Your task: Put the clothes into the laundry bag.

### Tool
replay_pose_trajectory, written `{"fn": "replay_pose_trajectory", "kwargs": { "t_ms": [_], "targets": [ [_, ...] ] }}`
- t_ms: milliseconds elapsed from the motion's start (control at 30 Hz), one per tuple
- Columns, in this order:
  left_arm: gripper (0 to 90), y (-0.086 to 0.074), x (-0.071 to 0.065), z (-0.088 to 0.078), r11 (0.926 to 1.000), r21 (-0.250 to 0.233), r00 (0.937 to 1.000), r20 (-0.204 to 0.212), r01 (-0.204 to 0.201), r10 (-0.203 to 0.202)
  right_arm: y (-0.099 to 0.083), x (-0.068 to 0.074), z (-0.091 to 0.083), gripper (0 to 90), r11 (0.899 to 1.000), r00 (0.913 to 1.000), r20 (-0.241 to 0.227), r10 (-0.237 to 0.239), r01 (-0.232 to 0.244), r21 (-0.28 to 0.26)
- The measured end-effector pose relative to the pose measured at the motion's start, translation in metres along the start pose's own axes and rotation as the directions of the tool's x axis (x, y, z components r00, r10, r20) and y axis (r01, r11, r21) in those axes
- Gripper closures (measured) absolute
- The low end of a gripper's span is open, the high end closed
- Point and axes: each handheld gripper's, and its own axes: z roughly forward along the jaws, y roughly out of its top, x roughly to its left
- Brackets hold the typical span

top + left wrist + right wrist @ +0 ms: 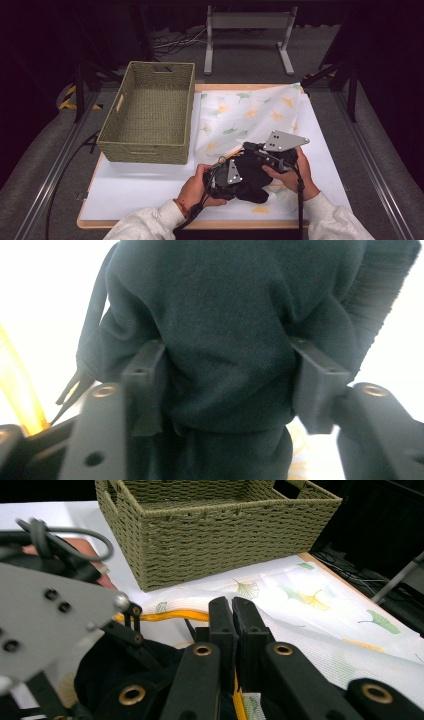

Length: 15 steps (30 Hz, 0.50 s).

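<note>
A black garment (256,191) lies bunched at the front middle of the table, on a white mesh bag (240,115) printed with ginkgo leaves. My left gripper (251,180) comes in from the left, and its jaws are clamped on a thick fold of the black garment (225,315). My right gripper (248,147) reaches in from the right just behind it. Its jaws (231,605) are pressed together, with the bag's yellow trim (170,615) running under and between them. The left gripper's grey plate (45,615) sits close on the left of the right gripper view.
A woven olive basket (145,150) stands at the back left of the white board, next to the bag; its near wall (215,535) is just beyond my right jaws. A metal stand (247,20) is on the floor past the table.
</note>
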Motion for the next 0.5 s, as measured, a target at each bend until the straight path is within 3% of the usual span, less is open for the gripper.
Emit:
{"fn": "replay_pose_trajectory", "kwargs": {
  "t_ms": [133, 300, 500],
  "targets": [
    [52.7, 0.005, 0.0, 0.005, 0.9997, 0.008, 0.9987, -0.044, -0.025, 0.025, 0.001, 0.0, -0.001, 88.4, 1.0, 1.0, 0.001, 0.0, 0.0, -0.002],
    [55.6, 0.009, 0.006, 0.011, 1.0, 0.005, 0.9963, -0.086, 0.003, -0.002, 0.001, 0.0, -0.001, 88.4, 1.0, 1.0, 0.0, -0.004, 0.004, -0.004],
    [55.5, 0.01, 0.011, 0.014, 0.9992, -0.009, 0.9967, -0.071, 0.039, -0.039, 0.0, 0.0, -0.001, 88.4, 1.0, 1.0, 0.005, 0.002, -0.002, -0.001]
  ]
}}
